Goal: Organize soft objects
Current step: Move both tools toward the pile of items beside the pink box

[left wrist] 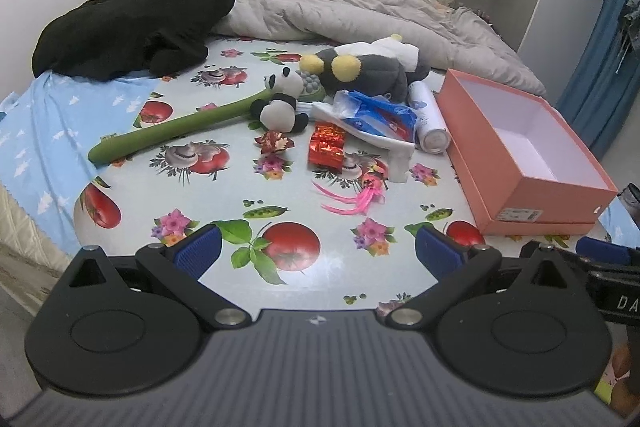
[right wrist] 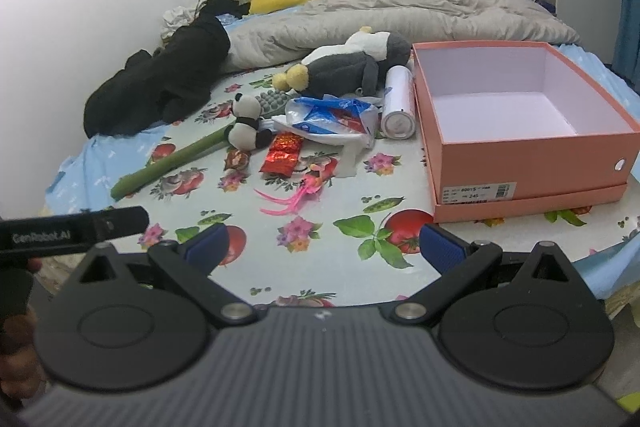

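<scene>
A small panda plush lies mid-cloth against a long green plush stem. Behind it lies a grey, white and yellow plush. An open, empty pink box stands to the right. My left gripper is open and empty, low near the front edge of the cloth. My right gripper is open and empty, also near the front, left of the box's front corner.
A blue-white plastic bag, white cylinder, red foil packets and pink feathers lie among the toys. Black clothing and a grey quilt lie behind.
</scene>
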